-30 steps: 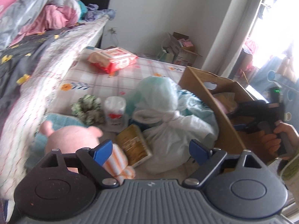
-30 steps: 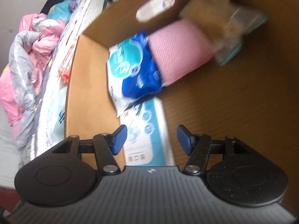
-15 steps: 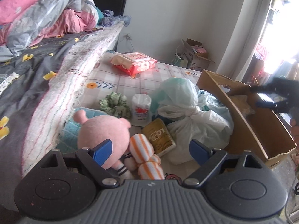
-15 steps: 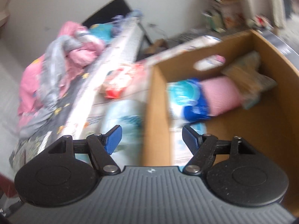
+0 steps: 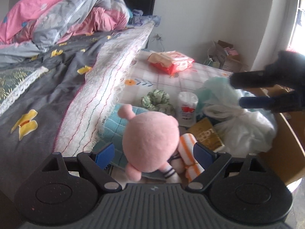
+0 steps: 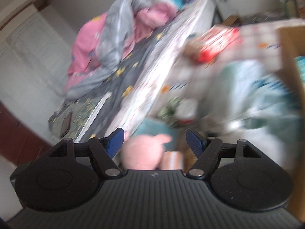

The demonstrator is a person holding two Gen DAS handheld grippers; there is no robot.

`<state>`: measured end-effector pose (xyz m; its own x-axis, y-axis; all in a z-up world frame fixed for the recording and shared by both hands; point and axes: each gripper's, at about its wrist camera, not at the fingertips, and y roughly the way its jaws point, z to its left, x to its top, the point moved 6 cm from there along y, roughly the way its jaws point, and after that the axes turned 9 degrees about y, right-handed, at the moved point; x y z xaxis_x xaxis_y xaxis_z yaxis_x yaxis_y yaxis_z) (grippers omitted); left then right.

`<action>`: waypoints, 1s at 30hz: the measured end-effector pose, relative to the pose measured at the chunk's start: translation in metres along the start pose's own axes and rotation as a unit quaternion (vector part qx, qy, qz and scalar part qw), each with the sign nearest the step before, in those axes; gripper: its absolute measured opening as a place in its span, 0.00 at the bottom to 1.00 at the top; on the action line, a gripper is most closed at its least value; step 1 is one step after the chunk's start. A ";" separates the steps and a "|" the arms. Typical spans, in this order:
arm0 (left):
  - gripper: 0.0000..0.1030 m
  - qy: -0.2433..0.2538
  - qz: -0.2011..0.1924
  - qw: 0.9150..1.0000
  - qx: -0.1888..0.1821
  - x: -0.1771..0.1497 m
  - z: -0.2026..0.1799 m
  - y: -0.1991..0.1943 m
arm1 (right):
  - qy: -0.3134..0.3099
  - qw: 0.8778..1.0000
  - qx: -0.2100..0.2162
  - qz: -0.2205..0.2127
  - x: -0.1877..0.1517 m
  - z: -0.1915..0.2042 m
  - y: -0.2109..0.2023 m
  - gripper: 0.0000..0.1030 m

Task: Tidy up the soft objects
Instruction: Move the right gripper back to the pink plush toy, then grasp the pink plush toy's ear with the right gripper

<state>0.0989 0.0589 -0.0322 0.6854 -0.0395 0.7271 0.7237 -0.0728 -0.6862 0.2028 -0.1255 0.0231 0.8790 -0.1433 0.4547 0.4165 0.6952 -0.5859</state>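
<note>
Pink plush toy lies at the mat's near edge between the left gripper's wide-open jaws, untouched; right gripper empty, jaws just widened.

Left gripper: jaws wide apart, blue pads clear of contact, pointing downward and forward. Right gripper: jaws have just been opening, nothing gripped between pads; also visible at right edge of left wrist view, fingers pointing leftward.
</note>
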 end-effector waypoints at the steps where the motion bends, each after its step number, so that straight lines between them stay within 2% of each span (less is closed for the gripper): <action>1: 0.88 -0.004 0.004 1.000 0.000 0.001 0.003 0.004 | -0.004 1.000 0.002 0.010 0.000 0.007 0.010 0.70; 4: 0.88 -0.008 0.006 1.000 0.001 0.001 0.009 0.014 | -0.044 0.998 0.005 0.045 -0.002 0.033 0.046 0.70; 8: 0.88 -0.004 0.008 1.000 0.000 -0.001 0.012 0.026 | -0.116 0.989 -0.006 0.095 0.000 0.062 0.098 0.67; 14: 0.86 -0.017 0.012 1.000 -0.016 -0.006 0.016 0.033 | -0.173 0.973 -0.016 0.154 -0.005 0.083 0.161 0.53; 17: 0.86 -0.016 0.012 1.000 -0.021 -0.007 0.016 0.036 | -0.180 0.969 -0.023 0.168 -0.010 0.080 0.179 0.40; 19: 0.86 -0.013 0.012 1.000 -0.024 -0.005 0.017 0.038 | -0.173 0.969 -0.020 0.177 -0.012 0.077 0.182 0.17; 26: 0.85 0.004 0.011 1.000 -0.027 0.003 0.011 0.044 | -0.138 0.978 0.018 0.154 -0.006 0.073 0.153 0.11; 28: 0.71 0.007 0.006 0.999 -0.038 0.004 0.007 0.040 | -0.134 0.980 0.025 0.146 -0.005 0.074 0.141 0.10; 30: 0.71 0.015 0.000 0.999 -0.033 0.006 0.002 0.033 | -0.128 0.981 0.033 0.139 -0.004 0.075 0.129 0.10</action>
<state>0.1275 0.0582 -0.0506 0.6825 -0.0694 0.7276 0.7158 -0.1380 -0.6846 0.2352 0.0177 -0.0036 0.8662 0.2343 0.4413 0.1448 0.7276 -0.6705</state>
